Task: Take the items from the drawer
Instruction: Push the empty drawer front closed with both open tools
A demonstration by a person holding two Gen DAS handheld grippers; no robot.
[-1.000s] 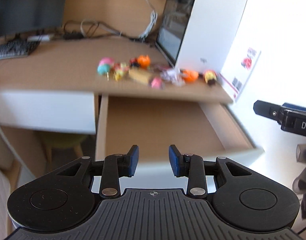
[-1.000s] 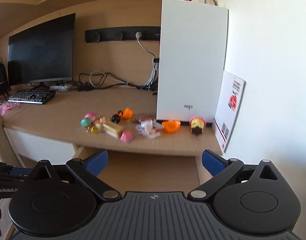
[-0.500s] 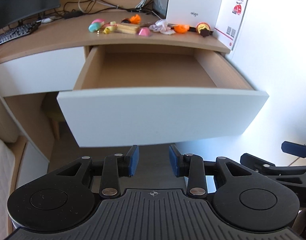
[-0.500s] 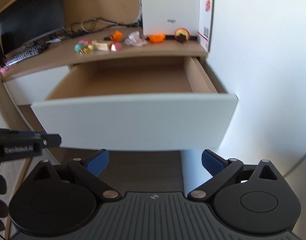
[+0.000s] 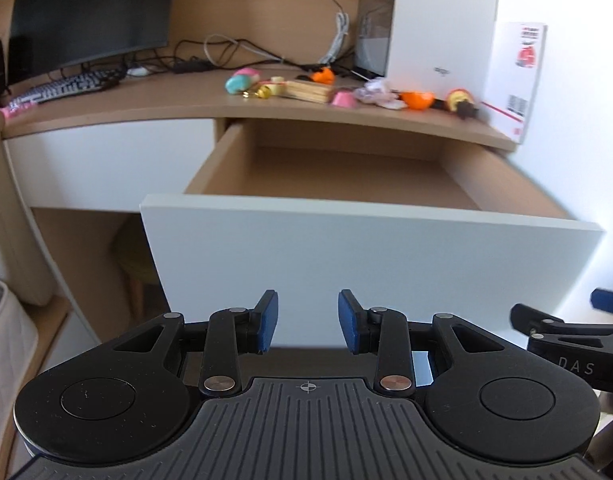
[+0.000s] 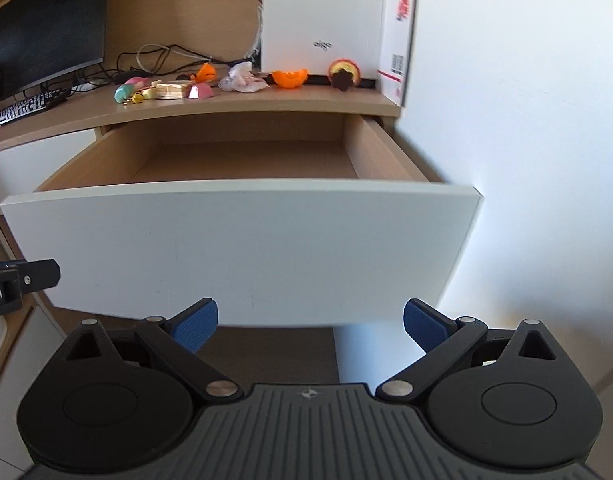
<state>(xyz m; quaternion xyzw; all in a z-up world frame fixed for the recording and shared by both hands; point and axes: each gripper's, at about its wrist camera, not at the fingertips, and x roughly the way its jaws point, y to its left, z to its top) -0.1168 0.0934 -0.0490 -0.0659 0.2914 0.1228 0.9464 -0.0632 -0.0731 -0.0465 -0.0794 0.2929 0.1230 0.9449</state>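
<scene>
I have the wooden counter ahead with the white-fronted drawer pulled out beneath it, and the part of its wooden floor I can see over the front panel is bare. The items sit in a loose row on the counter above it, near the white box: a stack of wooden pieces, an orange shell, a pink wedge. My left claw hangs partly spread and my right claw spread wide, both before the drawer front, nothing between the blue pads.
</scene>
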